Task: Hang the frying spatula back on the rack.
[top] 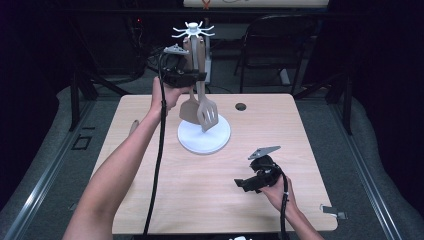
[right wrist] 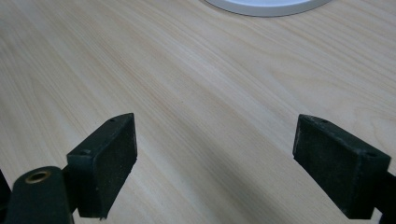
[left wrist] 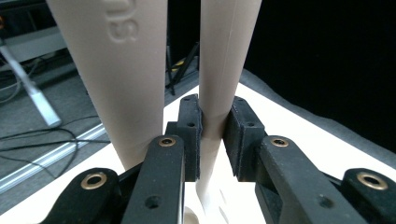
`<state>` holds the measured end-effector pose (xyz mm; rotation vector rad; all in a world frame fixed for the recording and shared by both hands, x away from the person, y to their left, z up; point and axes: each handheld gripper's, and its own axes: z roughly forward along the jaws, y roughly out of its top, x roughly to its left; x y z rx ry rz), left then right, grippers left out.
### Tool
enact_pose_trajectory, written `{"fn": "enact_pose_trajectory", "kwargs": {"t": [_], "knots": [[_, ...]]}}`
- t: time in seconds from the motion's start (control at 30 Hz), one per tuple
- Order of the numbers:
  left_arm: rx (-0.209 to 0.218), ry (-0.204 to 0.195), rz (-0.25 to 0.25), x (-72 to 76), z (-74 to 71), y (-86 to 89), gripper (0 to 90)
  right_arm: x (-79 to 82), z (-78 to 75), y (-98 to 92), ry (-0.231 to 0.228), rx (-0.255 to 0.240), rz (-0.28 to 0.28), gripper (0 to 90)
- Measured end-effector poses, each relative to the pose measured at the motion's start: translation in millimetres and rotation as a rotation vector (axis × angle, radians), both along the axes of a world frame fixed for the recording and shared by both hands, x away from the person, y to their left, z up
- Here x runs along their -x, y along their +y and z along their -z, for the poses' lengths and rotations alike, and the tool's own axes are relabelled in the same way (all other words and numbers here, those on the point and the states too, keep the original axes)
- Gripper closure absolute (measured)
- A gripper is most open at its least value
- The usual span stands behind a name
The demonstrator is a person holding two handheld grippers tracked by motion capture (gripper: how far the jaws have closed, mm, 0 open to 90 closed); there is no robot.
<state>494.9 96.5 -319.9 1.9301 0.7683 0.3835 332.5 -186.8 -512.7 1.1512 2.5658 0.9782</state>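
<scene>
The left hand-held gripper [top: 192, 76] is raised above the far part of the desk [top: 165, 200], beside the white utensil stand [top: 204, 134]. In the left gripper view its two black jaws are pressed together on the thin beige handle of the slotted spatula [left wrist: 223, 70], which passes straight between the pads. The spatula hangs upright from the hook crown at the top of the stand, and its slotted blade [top: 207, 115] is just above the round white base. A second beige utensil, a solid turner [top: 188, 111], hangs just beside it; its wide handle [left wrist: 116, 79] stands to the left of the jaws and is not clamped.

The right hand-held gripper [top: 243, 184] is held low over the near right part of the desk, well apart from the stand. Its jaws stand wide apart with only bare wood between them, and the edge of the white base [right wrist: 266, 7] shows farther off.
</scene>
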Motion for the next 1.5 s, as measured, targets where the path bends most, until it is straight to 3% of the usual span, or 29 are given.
{"fn": "enact_pose_trajectory", "kwargs": {"t": [0.23,0.47,0.63,0.9,1.07,1.23,1.33,1.4,1.5], "knots": [[-0.053,-0.047,-0.024,4.5,-0.4,-3.7,76.0,0.1,0.2,0.5,0.002,-0.005,-0.001,13.4],[-0.083,-0.096,0.0,19.2,-0.6,-3.5,62.5,1.1,-0.3,1.2,0.01,-0.017,-0.003,13.2],[-0.095,-0.102,0.005,28.5,0.1,1.2,54.7,1.0,-0.4,1.3,0.01,-0.017,-0.008,13.2],[-0.136,-0.122,0.037,39.0,0.5,7.1,51.0,0.6,0.5,3.0,0.018,-0.012,-0.02,13.2],[-0.151,-0.144,0.053,45.0,-4.8,14.0,65.3,0.5,0.1,3.3,0.013,-0.011,-0.022,13.2],[-0.108,-0.141,0.055,45.4,-10.9,23.9,76.9,0.4,-1.8,1.5,0.014,-0.01,-0.019,13.2],[-0.096,-0.142,0.041,44.8,-15.4,28.6,81.5,-0.3,-1.1,1.1,0.014,-0.009,-0.021,13.2],[-0.08,-0.152,0.025,44.8,-19.9,31.4,89.4,-0.2,-1.0,1.4,0.016,-0.001,-0.019,13.2],[-0.068,-0.166,-0.004,44.2,-28.1,34.9,90.0,0.1,-1.6,2.1,0.017,0.002,-0.021,13.2]]}}
